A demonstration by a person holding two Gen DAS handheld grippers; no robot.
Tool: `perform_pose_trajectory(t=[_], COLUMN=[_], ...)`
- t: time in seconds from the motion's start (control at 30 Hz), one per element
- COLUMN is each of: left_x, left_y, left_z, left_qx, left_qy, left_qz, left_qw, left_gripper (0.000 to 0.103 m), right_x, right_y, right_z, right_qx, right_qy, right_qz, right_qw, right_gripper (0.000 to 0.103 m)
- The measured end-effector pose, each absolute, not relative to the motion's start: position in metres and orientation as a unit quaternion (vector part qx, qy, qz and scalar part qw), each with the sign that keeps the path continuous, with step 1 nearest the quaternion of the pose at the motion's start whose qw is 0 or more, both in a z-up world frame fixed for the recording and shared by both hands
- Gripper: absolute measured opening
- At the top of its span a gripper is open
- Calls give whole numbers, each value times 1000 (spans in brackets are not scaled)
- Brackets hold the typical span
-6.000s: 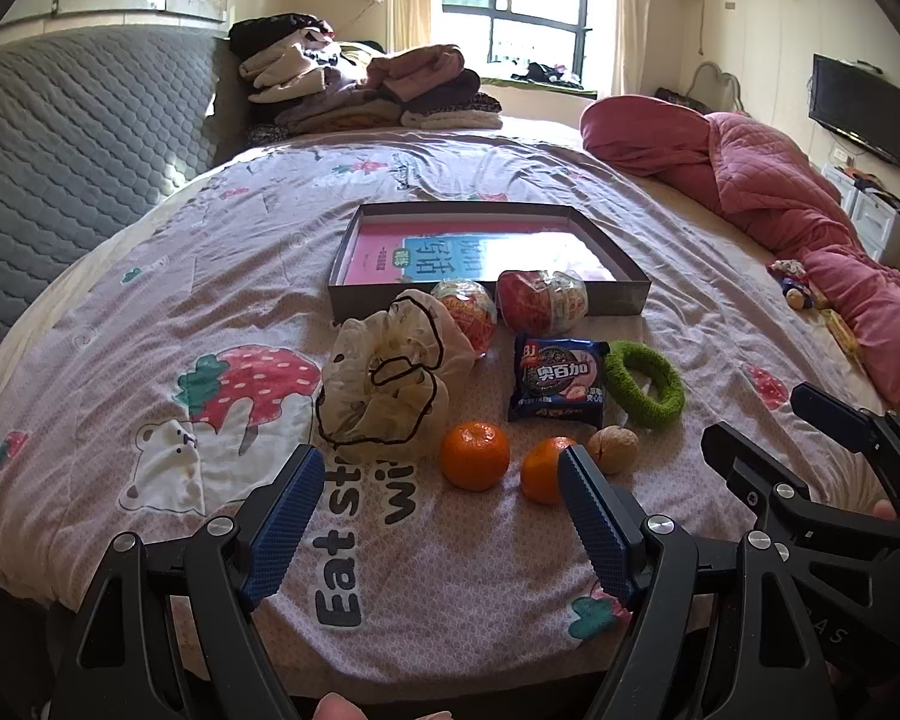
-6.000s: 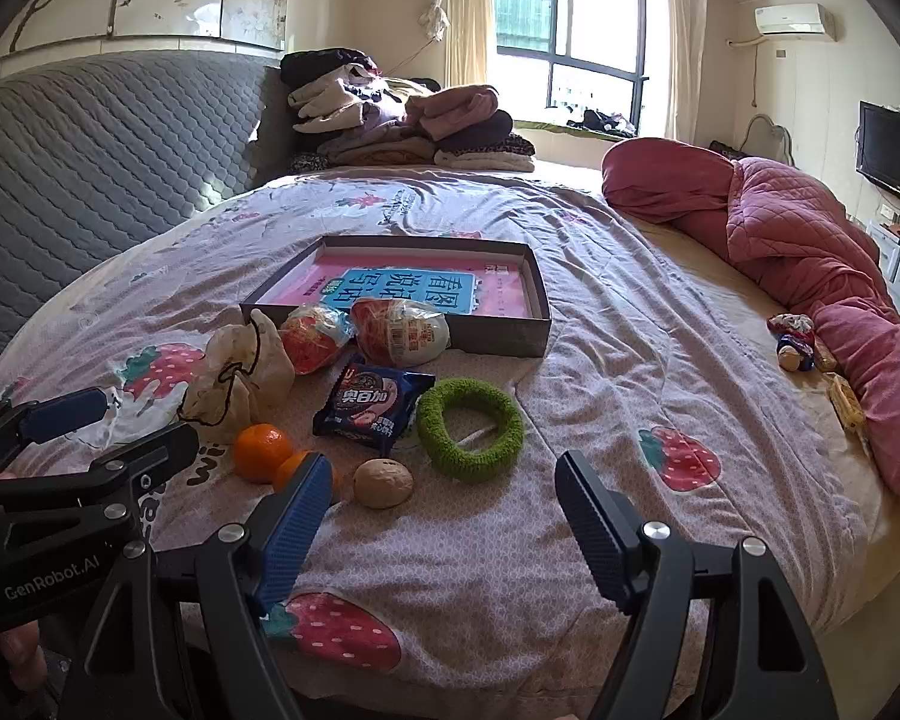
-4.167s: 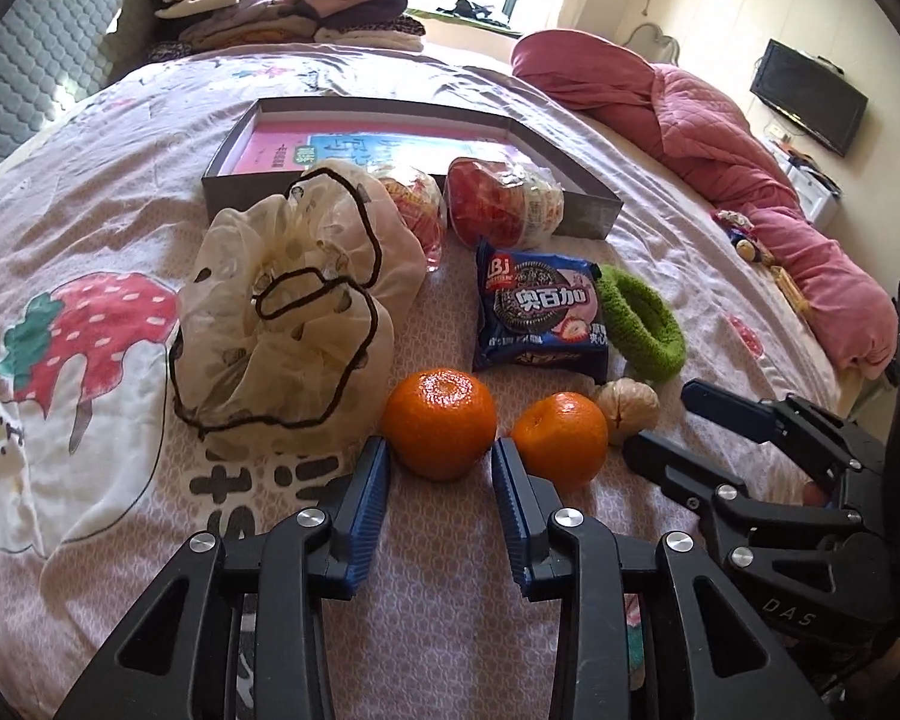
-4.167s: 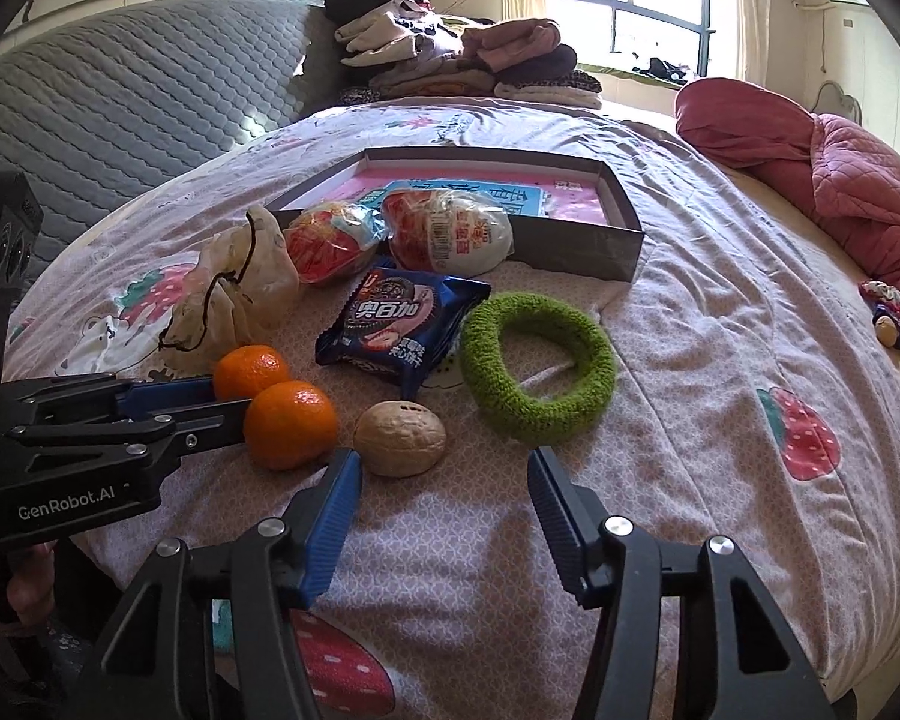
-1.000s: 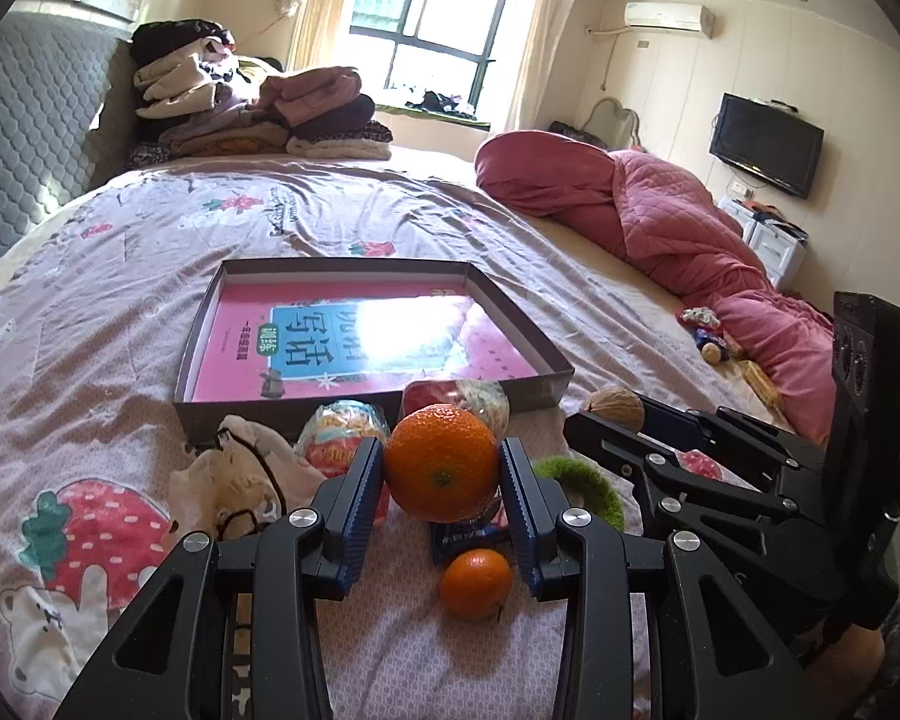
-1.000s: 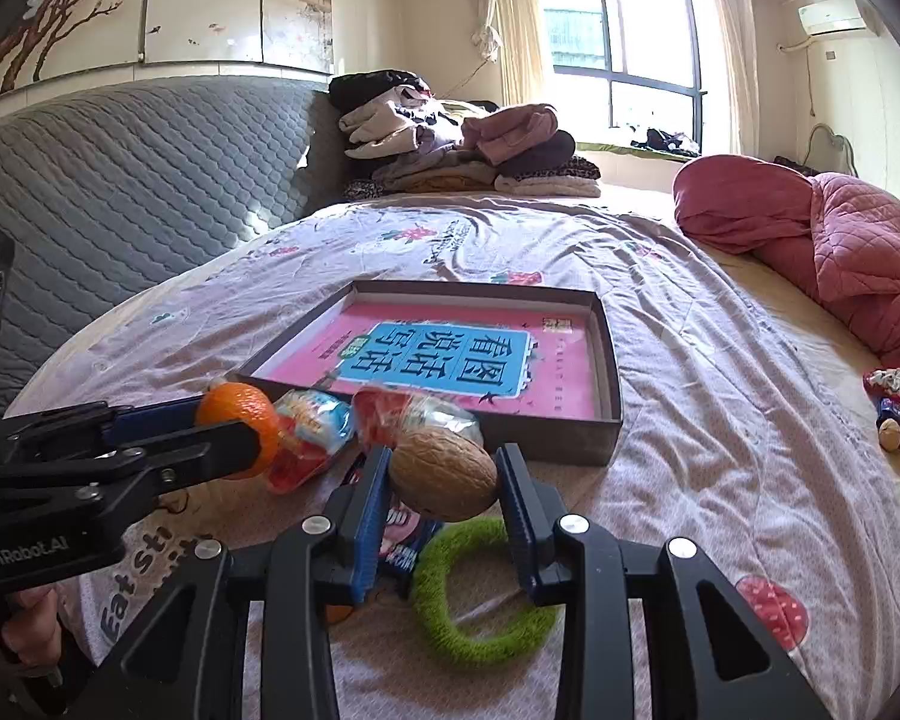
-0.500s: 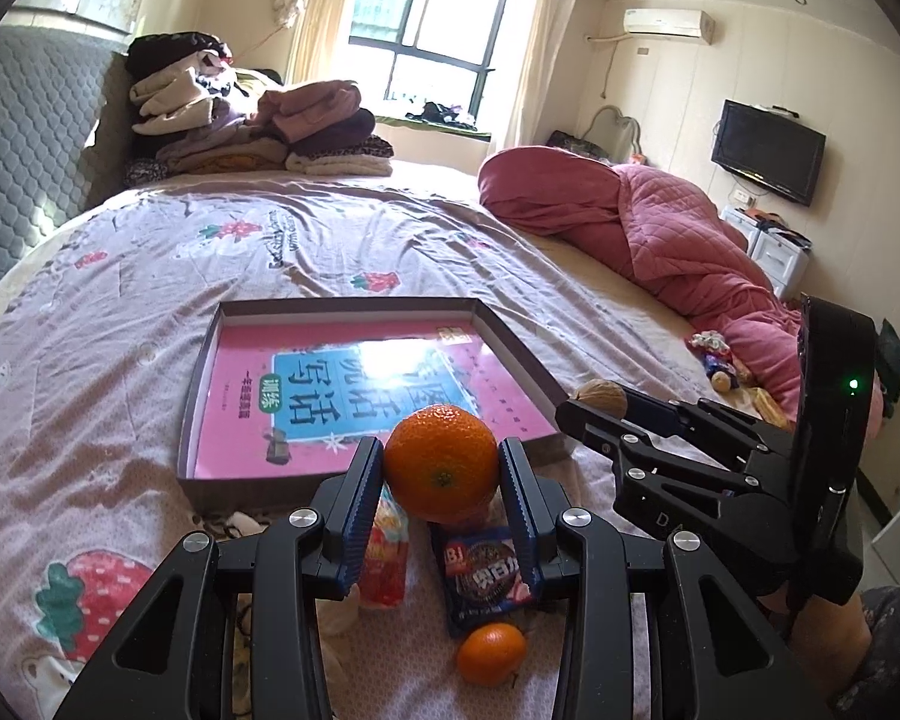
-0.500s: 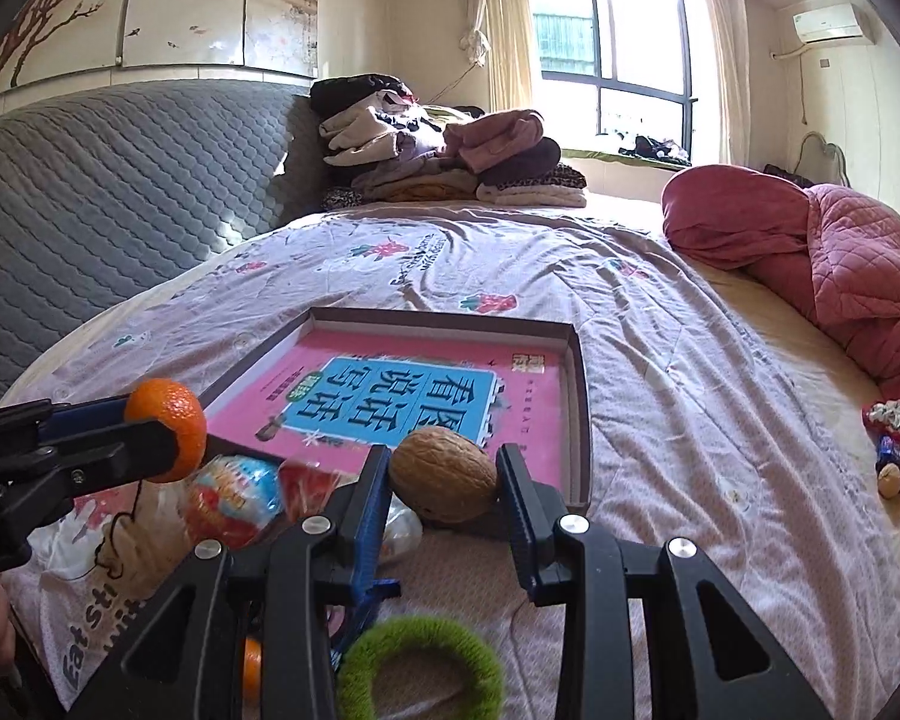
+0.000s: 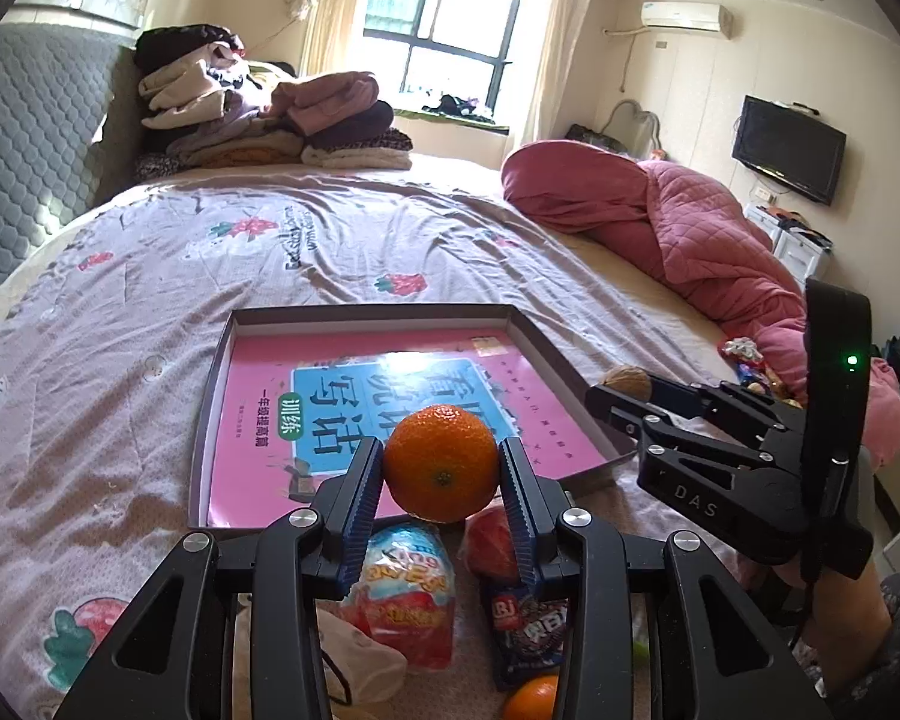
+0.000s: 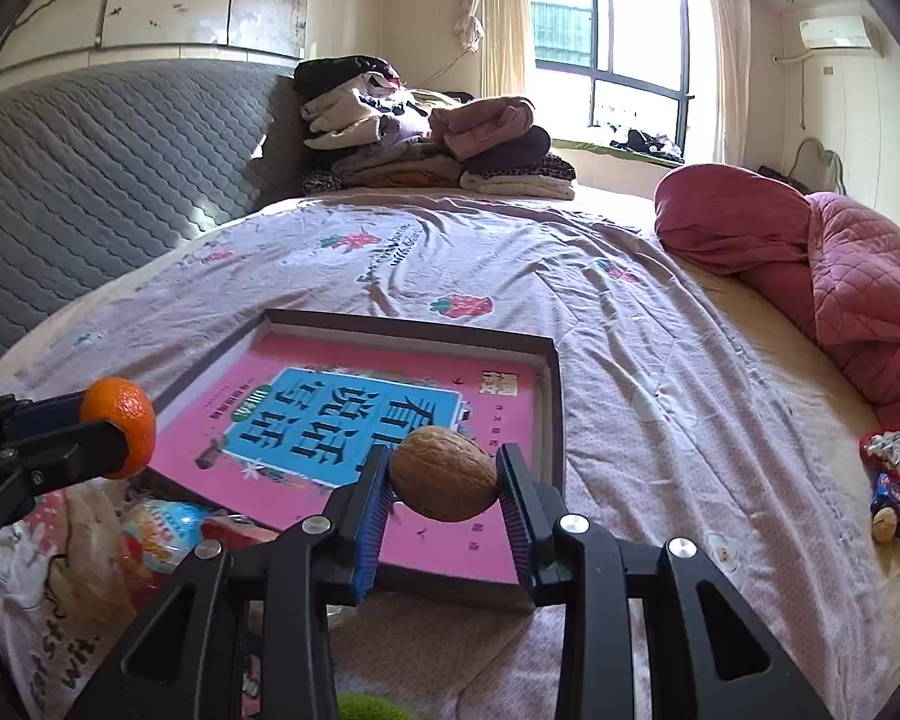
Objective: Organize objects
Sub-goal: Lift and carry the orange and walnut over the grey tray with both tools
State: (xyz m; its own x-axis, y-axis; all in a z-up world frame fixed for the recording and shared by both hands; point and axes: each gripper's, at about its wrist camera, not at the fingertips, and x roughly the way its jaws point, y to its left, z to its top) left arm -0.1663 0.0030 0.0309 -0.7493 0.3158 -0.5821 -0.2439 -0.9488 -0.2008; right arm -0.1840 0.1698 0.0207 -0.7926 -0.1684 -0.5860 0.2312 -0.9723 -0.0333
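My left claw (image 9: 441, 471) pinches a glossy, dimpled tangerine (image 9: 441, 463); my right claw (image 10: 443, 483) pinches a tan, wrinkled walnut (image 10: 443, 473), both above the grey-rimmed box (image 10: 551, 408).

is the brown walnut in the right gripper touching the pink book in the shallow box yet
Apart. The left wrist view shows the brown walnut held in the right gripper above the shallow box rim, clear of the pink book.

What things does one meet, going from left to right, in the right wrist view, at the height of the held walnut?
Orange in the left gripper → pink book in the box → walnut in the right gripper → right wall of the box → small toys at the bed's edge.
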Motion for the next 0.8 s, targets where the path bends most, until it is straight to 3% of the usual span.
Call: perform_pose_trajectory(t=[0.8], left_x=[-241], left_y=[-33], left_z=[-4], left_qx=[-419], left_qy=[-76], left_qz=[901], left_qw=[83], left_gripper=[40], right_x=[-229], right_y=[176], right_z=[-13], right_qx=[394], right_qy=[47], right_qz=[-912], right_qw=[104], right_gripper=[36])
